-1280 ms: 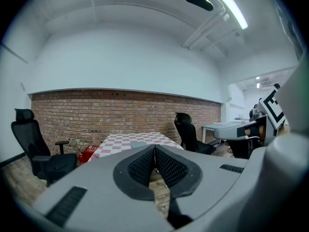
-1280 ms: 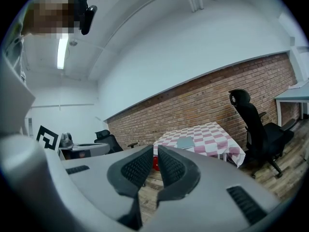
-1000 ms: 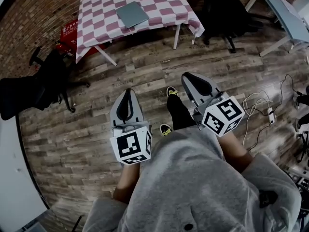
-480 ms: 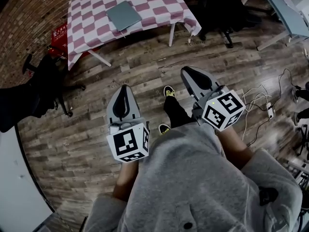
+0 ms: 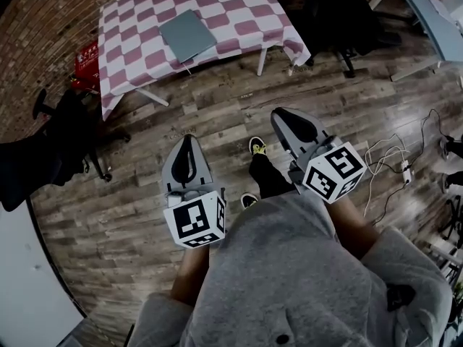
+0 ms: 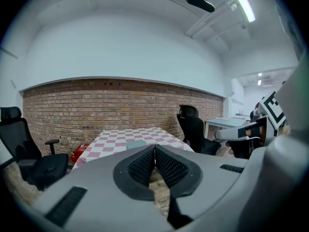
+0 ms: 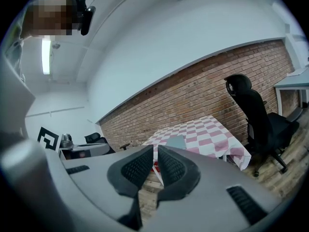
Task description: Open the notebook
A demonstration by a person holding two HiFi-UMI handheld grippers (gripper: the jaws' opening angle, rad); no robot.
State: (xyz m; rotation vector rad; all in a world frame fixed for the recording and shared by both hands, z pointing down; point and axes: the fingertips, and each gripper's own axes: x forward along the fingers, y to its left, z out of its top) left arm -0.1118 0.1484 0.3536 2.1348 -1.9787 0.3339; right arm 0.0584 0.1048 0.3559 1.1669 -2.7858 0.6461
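Left gripper [image 5: 189, 139] and right gripper [image 5: 278, 114] are both pressed together on nothing. The pink-and-white chequered table [image 5: 246, 13] has drawn nearer over the last second, so I'm only approaching. The flat grey closed notebook [image 5: 187, 35] lies on it, well ahead of both jaws. It sits skewed, its long axis seemingly leaning away and leftward. I can't tell its spine side.

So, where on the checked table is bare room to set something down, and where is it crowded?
The checked cloth is bare on both sides of the closed notebook, out to its edges. The wood floor in front is free too. Crowded: cables at the right, black chair at the left.
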